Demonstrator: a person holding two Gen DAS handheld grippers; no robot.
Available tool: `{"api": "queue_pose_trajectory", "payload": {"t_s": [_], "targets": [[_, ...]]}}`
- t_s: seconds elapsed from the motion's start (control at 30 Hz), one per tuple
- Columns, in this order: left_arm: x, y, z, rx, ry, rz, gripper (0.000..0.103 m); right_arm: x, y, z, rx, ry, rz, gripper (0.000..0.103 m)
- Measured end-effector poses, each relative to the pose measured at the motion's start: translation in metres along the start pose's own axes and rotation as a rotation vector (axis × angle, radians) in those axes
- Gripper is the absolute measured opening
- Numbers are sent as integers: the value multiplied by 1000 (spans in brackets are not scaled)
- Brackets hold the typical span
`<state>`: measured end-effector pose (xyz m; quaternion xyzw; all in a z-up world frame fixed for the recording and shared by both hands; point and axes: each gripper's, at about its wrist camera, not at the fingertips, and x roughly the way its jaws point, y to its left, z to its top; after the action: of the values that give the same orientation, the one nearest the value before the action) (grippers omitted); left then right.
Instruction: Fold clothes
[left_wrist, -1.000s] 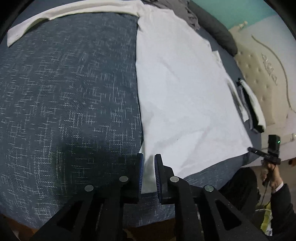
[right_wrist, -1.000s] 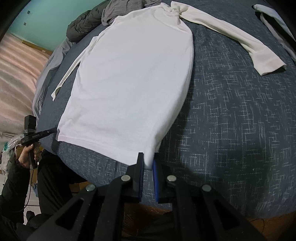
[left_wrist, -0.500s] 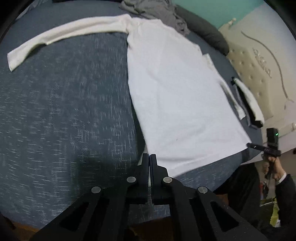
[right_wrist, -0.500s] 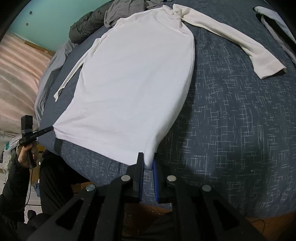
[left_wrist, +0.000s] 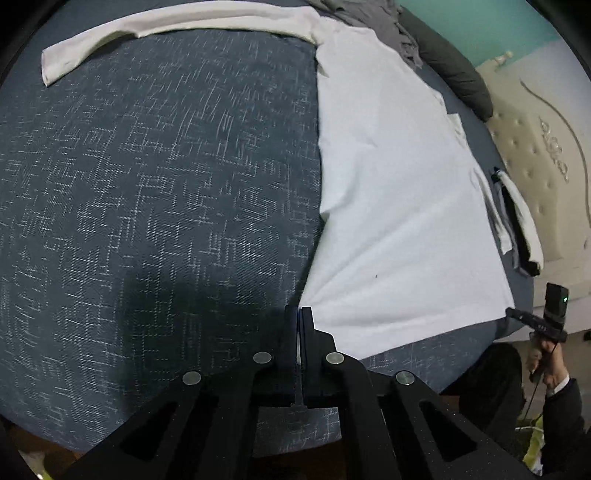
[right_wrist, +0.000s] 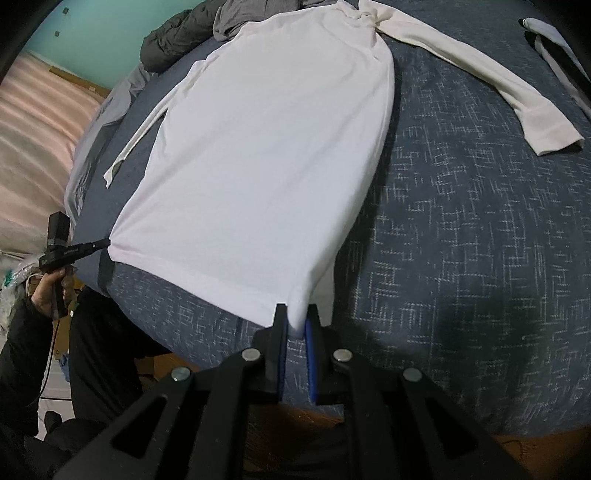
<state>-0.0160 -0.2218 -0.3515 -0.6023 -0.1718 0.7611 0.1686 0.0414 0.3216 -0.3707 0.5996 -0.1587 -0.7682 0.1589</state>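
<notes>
Across the bed (right_wrist: 480, 258) lies the white long-sleeved top (right_wrist: 266, 166), flat, each hem corner pinched by the left gripper (left_wrist: 299, 314) and right gripper (right_wrist: 295, 321). Thin cloth could slip free, or uneven lifting could skew it.

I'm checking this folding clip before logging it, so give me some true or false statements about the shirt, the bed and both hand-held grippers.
1. The white shirt lies spread on a blue bedspread. True.
2. The right hand-held gripper pinches a bottom hem corner of the shirt. True.
3. The left hand-held gripper is wide open. False: its fingers are closed at the other hem corner.
4. Both sleeves are folded across the chest. False: one sleeve stretches out sideways.
</notes>
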Motion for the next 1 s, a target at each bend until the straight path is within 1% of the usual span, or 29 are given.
{"api": "queue_pose_trajectory", "payload": {"t_s": [0.07,0.1,0.13,0.17,0.2,0.27,0.3,0.33,0.4,0.5,0.6,0.67,0.7,0.73,0.77,0.8,0.83,1.0], "targets": [[-2,-2,-1,17,-7,-6,2,-1,-5,0,14,-3,-1,8],[-4,-3,-1,26,-10,-3,8,-2,-8,1,23,-9,0,8],[-4,-3,-2,30,-12,5,18,-2,-10,1,34,-13,7,8],[-5,-3,-3,34,-15,13,23,-2,-12,1,47,-17,18,8],[-5,-2,-4,37,-15,15,32,-3,-14,2,60,-20,29,9],[-1,2,-8,44,-1,-5,33,-2,-14,2,61,-17,20,16],[2,-4,-10,62,6,3,34,-1,-13,2,59,-14,5,28],[4,-10,-12,79,12,12,34,-1,-13,2,60,-12,-13,42],[17,-18,-11,105,23,22,36,0,-15,2,78,-18,-27,51],[23,-22,-11,123,36,25,37,2,-24,1,123,-24,-7,52],[28,-26,-11,141,48,28,35,6,-26,0,140,-14,15,52],[31,-29,-10,153,56,29,25,11,-21,-1,122,-3,20,51],[31,-30,-10,161,56,29,14,12,-19,-1,114,-1,18,41],[31,-32,-11,169,54,33,9,12,-18,-1,112,-5,15,26],[31,-33,-11,174,53,35,7,11,-18,0,115,-10,14,21],[30,-35,-11,175,53,32,6,10,-18,-1,116,-15,15,14],[28,-37,-10,175,54,27,5,7,-18,-1,114,-21,16,9],[12,-51,-12,199,48,24,5,-17,-11,0,86,-52,19,6]]}}
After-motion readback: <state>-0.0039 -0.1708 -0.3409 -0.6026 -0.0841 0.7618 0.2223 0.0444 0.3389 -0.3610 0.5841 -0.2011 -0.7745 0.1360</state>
